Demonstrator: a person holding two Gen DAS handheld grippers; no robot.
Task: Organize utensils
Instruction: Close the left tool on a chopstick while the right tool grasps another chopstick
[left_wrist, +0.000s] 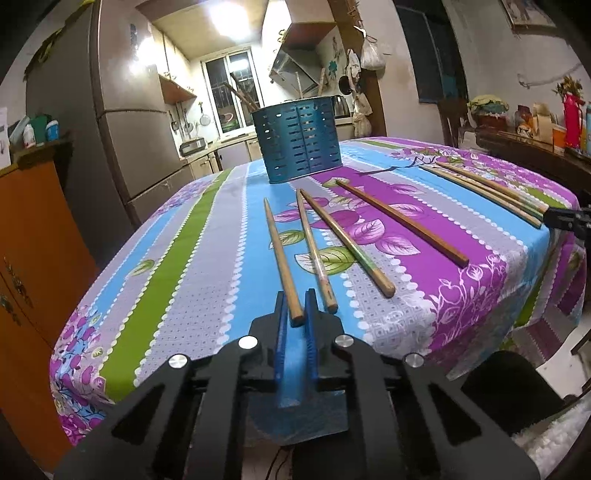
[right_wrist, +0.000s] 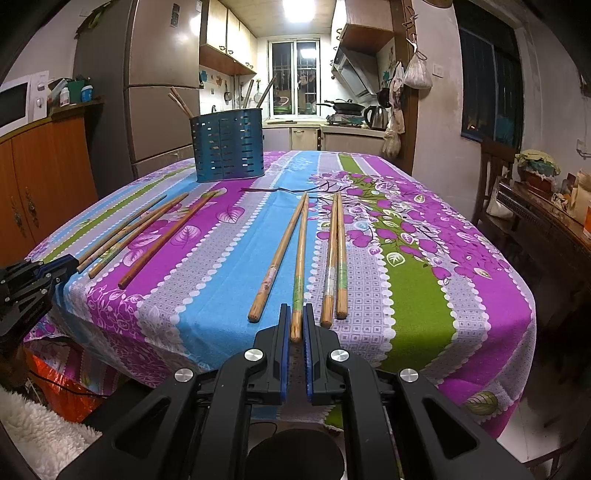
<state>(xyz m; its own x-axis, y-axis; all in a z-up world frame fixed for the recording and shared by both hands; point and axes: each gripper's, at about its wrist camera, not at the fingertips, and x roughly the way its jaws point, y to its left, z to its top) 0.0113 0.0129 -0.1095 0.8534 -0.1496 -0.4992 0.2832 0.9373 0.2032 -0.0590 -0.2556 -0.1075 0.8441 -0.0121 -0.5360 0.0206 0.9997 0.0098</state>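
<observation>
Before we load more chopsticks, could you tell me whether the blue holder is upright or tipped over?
Upright: the blue holder stands on its base on the tablecloth, open end up, with chopsticks poking out of the top.

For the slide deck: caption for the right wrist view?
Right gripper shut on a chopstick at the table's near edge, seven more on the floral tablecloth, blue slotted holder behind.

Matt wooden chopsticks (right_wrist: 301, 254) lie on a soft printed cloth (right_wrist: 229, 280) over the table, behind them a perforated, satin blue metal holder (right_wrist: 228, 148), and the tongs (right_wrist: 296, 317) are black plastic.
</observation>
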